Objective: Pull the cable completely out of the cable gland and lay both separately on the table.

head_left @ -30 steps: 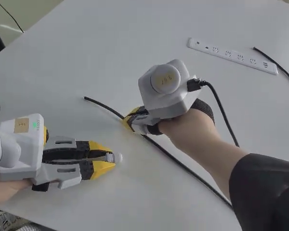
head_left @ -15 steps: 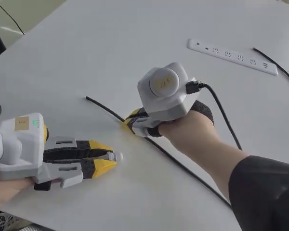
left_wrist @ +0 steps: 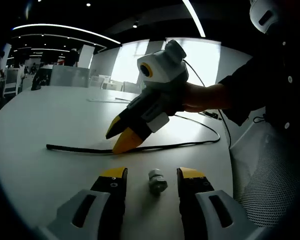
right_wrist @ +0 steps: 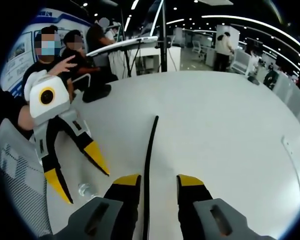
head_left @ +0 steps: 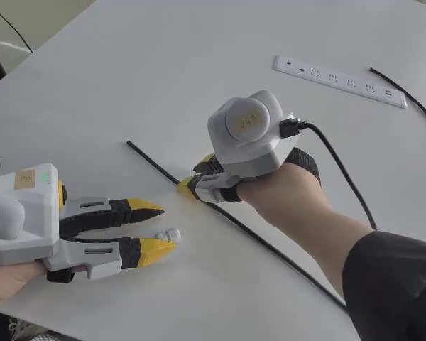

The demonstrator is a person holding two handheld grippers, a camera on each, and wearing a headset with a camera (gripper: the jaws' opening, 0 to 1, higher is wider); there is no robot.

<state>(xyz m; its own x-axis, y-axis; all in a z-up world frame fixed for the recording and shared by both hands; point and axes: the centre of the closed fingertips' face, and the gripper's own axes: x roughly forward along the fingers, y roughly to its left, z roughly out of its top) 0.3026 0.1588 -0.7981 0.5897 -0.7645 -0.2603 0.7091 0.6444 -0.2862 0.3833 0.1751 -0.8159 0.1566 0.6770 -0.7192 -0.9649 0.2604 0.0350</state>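
Two pieces lie apart on the surface (head_left: 163, 71), so I judge only withdrawal remains. Head view: left gripper (head_left: 163, 226), low and level, jaws open around the loose gland (head_left: 170, 234). Left gripper view: gland clear of both jaws. Right gripper view: right gripper (right_wrist: 159, 179), tipped downward, jaws open astride the cable (right_wrist: 151, 150) without pinching; lift both straight away.
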